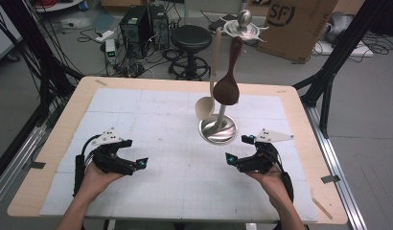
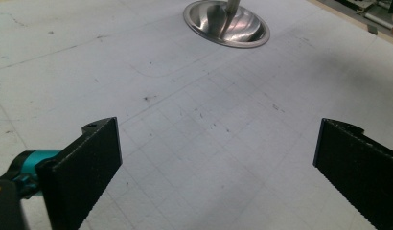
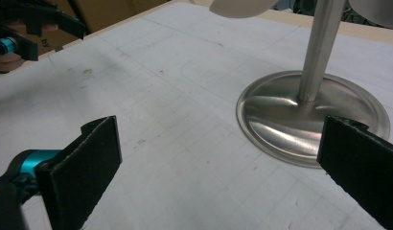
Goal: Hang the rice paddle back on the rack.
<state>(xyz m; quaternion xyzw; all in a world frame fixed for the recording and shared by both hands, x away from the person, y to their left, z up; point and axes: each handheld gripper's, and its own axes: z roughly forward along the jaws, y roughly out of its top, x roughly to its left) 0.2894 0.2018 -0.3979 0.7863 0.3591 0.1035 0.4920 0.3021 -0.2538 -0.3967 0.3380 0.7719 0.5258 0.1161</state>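
A metal stand with a round steel base (image 1: 217, 129) rises from the white mat (image 1: 161, 143) at centre right. From its top hang a cream ladle (image 1: 205, 106) and a dark brown wooden spoon (image 1: 227, 88). My left gripper (image 1: 139, 165) rests low at the left of the mat, open, with nothing between its jaws. My right gripper (image 1: 230, 159) sits just below and right of the base, also open and empty. The base (image 2: 226, 24) lies far ahead in the left gripper view. In the right gripper view the base (image 3: 281, 120) and its pole (image 3: 319, 48) are close ahead on the right.
The mat covers a wooden table (image 1: 55, 143). Beyond the far edge stand a black stool (image 1: 191, 38), computer towers (image 1: 142, 26) and a cardboard box (image 1: 295, 24). Black frame posts (image 1: 329, 81) flank the table. The left hand's gripper (image 3: 22, 28) appears far off in the right gripper view.
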